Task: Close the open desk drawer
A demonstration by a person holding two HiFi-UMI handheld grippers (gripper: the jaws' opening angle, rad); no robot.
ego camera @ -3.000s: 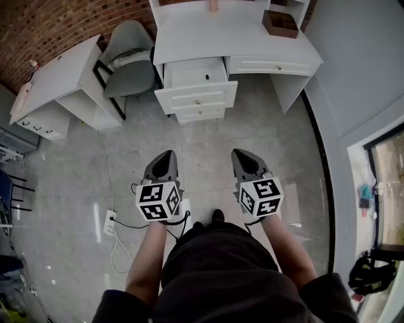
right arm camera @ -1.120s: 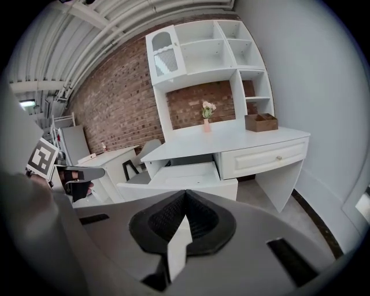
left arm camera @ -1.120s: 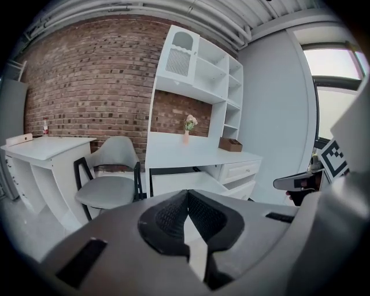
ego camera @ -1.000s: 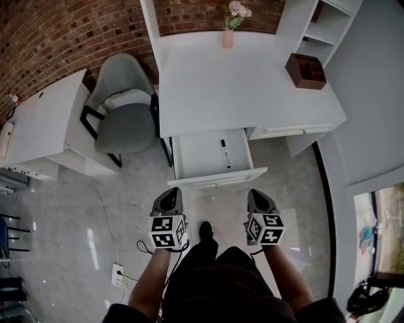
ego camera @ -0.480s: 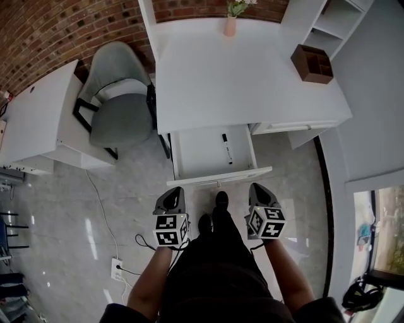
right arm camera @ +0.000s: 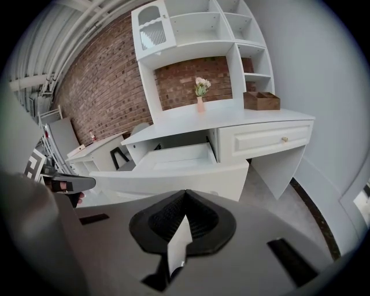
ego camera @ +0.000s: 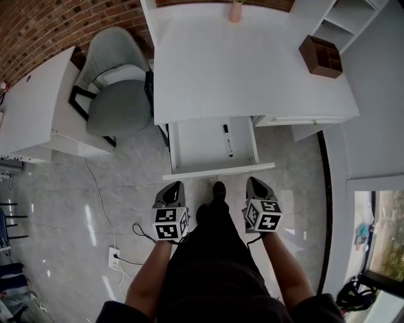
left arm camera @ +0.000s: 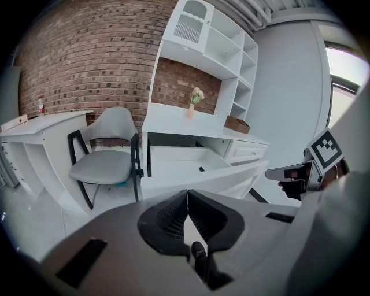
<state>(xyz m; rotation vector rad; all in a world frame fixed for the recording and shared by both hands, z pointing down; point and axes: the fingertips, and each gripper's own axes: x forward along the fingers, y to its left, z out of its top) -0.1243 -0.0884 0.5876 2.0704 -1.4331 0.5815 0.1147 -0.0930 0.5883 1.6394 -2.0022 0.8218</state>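
The white desk (ego camera: 246,69) has its top drawer (ego camera: 213,169) pulled out toward me, with a black pen (ego camera: 228,140) lying inside. My left gripper (ego camera: 170,188) hovers just in front of the drawer's left end, apart from it, jaws shut and empty. My right gripper (ego camera: 255,185) hangs in front of the drawer's right end, also shut on nothing. In the left gripper view the drawer front (left arm camera: 208,179) stretches across just beyond the shut left gripper (left arm camera: 187,193). From the right gripper view, the drawer front (right arm camera: 173,180) lies close ahead of the right gripper (right arm camera: 185,193).
A grey chair (ego camera: 117,94) stands left of the desk, beside a second white table (ego camera: 31,113). A brown wooden organiser (ego camera: 320,57) and a pink vase (ego camera: 235,11) sit on the desk. A shut drawer (right arm camera: 263,140) lies at the right. Cables and a power strip (ego camera: 113,257) lie on the floor.
I have walked up to the desk; the drawer now lies just ahead of both grippers. Both grippers stay shut and level.
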